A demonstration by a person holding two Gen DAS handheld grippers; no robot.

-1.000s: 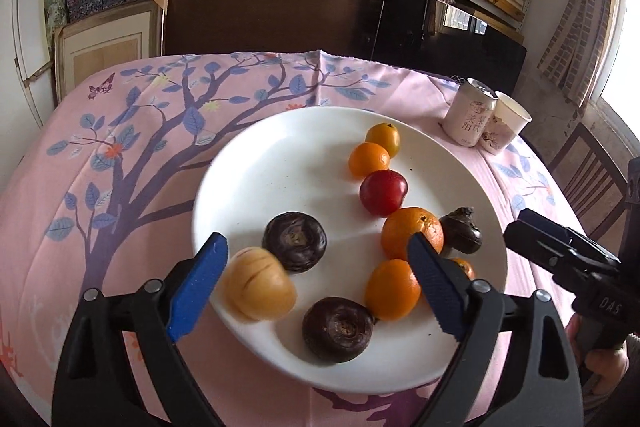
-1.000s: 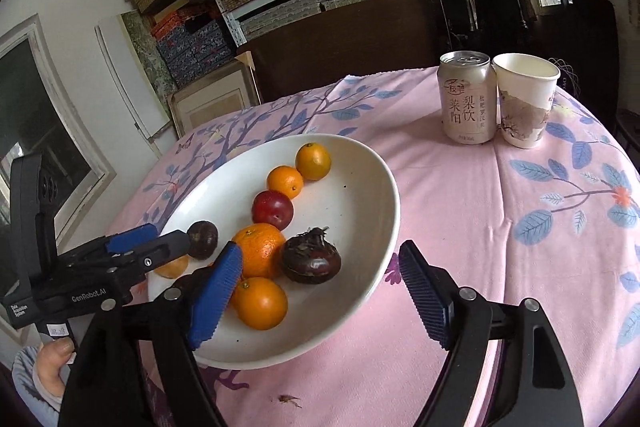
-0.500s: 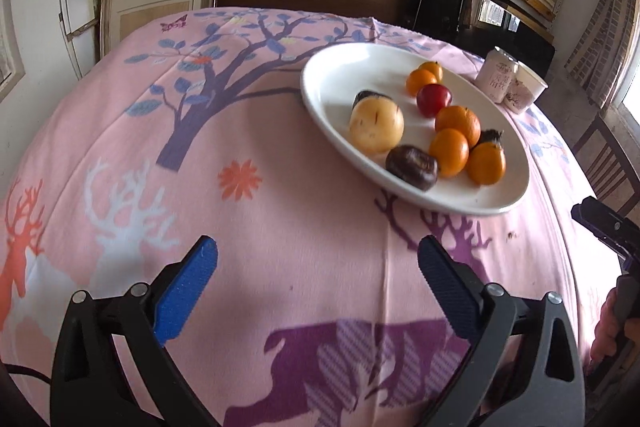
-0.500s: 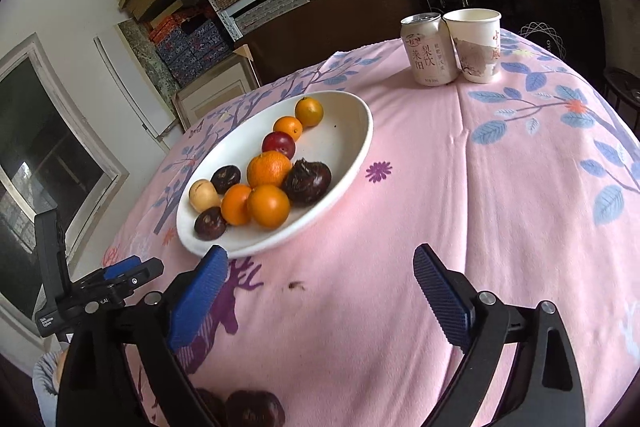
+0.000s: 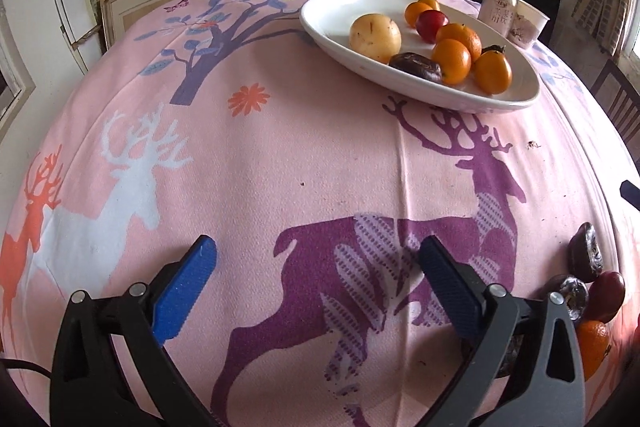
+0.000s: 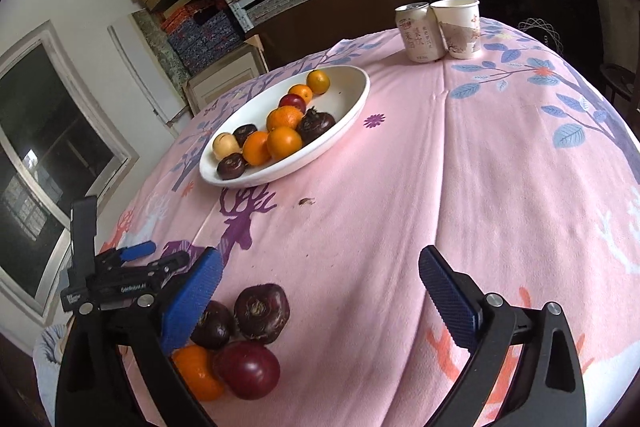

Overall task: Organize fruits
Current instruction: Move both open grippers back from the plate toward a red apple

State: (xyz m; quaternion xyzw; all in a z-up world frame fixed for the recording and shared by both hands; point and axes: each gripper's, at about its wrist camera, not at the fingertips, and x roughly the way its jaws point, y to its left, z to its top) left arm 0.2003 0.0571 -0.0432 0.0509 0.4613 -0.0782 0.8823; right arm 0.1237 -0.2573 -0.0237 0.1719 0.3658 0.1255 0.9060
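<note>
Bench (image 5: 280,155): round, under a pink cloth printed with a tree, deer and blue leaves.
Plate (image 6: 352,107): the landmark; large, white and oval, on the far half of the bench.
Fruit on the plate: a pale yellow fruit (image 5: 374,35) at the left end in the left wrist view; several oranges (image 5: 451,61) and one red plum (image 5: 431,25) toward the middle; dark brown fruits (image 6: 316,125) among them, one at the near rim (image 5: 416,66).
Loose fruit pile (image 6: 244,339): on the cloth, well apart from the plate toward the near edge of the bench; two dark brown fruits, a red plum (image 6: 246,369) and an orange (image 6: 196,371), all touching.
Can (image 6: 418,33) and paper cup (image 6: 458,27): side by side and touching, beyond the plate's far right end.
Left gripper (image 5: 316,279): fingers spread wide after just opening, nothing between them, over bare cloth nearer than the plate and left of the loose pile.
Right gripper (image 6: 320,291): fingers likewise just opened to full spread and holding nothing; its left finger (image 6: 192,301) stands in front of the loose pile's edge; whether it touches, I cannot tell.
</note>
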